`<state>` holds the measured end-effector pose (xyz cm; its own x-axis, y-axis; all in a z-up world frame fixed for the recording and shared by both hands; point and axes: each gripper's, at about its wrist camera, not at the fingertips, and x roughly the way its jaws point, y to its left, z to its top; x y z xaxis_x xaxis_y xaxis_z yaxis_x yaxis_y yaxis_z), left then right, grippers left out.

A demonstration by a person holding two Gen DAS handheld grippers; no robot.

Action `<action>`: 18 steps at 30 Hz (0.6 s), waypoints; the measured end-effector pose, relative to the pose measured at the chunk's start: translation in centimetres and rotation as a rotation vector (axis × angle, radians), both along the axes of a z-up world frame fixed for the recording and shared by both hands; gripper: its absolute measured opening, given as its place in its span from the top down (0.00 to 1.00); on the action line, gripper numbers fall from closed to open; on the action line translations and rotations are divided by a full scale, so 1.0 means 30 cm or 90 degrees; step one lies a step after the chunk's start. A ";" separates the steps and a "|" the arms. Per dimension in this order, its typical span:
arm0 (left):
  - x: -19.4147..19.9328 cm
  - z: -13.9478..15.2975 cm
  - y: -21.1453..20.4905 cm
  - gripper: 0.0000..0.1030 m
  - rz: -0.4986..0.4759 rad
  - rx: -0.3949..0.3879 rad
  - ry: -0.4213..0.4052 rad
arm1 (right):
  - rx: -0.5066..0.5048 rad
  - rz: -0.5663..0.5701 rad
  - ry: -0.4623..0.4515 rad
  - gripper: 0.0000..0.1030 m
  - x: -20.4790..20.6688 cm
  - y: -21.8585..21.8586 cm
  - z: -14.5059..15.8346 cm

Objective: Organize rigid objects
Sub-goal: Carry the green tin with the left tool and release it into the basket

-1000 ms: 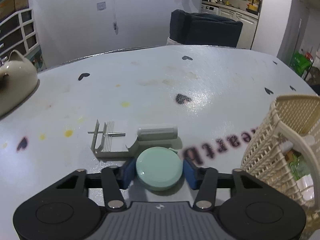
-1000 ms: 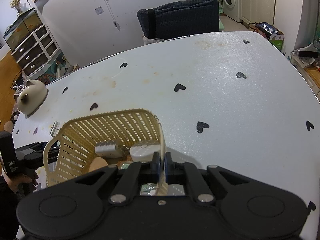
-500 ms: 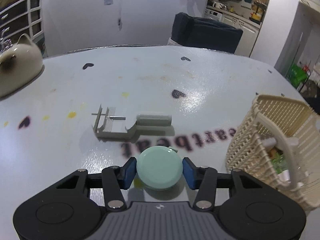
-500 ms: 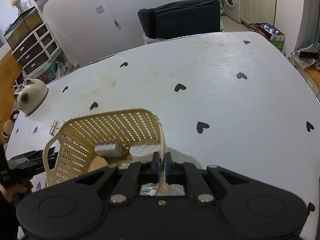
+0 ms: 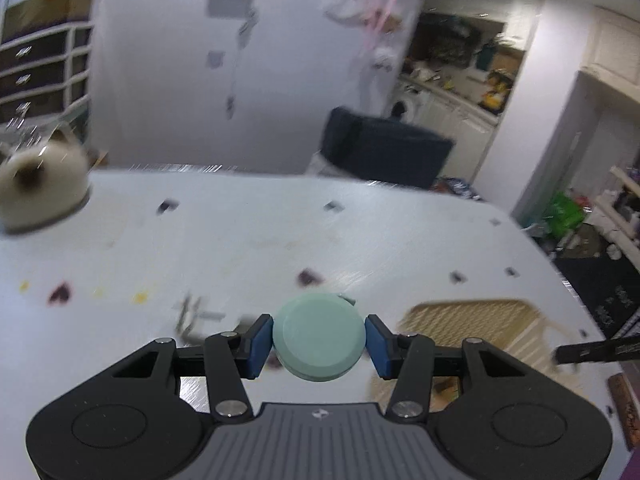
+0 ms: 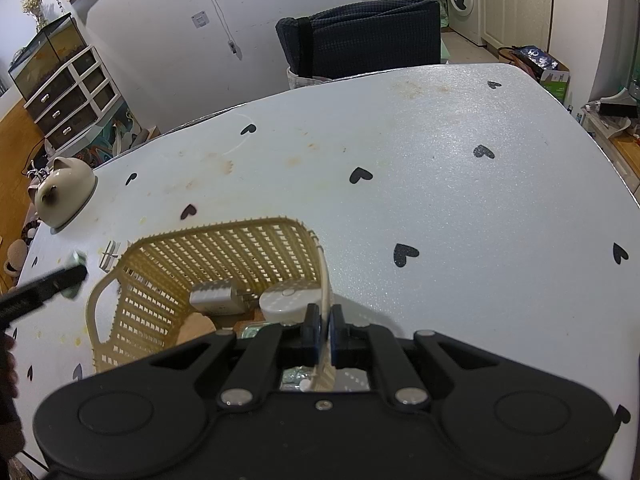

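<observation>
Mint-green round case, a flat disc with its broad face turned up toward the camera and no long axis, hangs above the white heart-print table, pinched at its rim between the blue pads of the left gripper, jaws half spread. Right of it, the right gripper is pressed together on the wall of the cream basket.
</observation>
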<state>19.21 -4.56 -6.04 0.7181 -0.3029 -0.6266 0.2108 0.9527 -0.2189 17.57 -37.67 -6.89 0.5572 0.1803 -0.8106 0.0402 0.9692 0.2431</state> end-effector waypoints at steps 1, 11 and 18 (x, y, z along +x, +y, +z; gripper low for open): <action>-0.002 0.021 -0.020 0.51 -0.015 -0.002 -0.009 | 0.000 0.000 0.000 0.95 0.000 0.000 0.000; -0.022 0.035 -0.264 0.51 -0.196 0.027 0.004 | 0.002 -0.001 0.000 0.95 0.000 -0.001 0.000; -0.011 -0.040 -0.381 0.51 -0.283 0.095 0.050 | 0.003 -0.001 0.000 0.95 -0.001 -0.001 0.001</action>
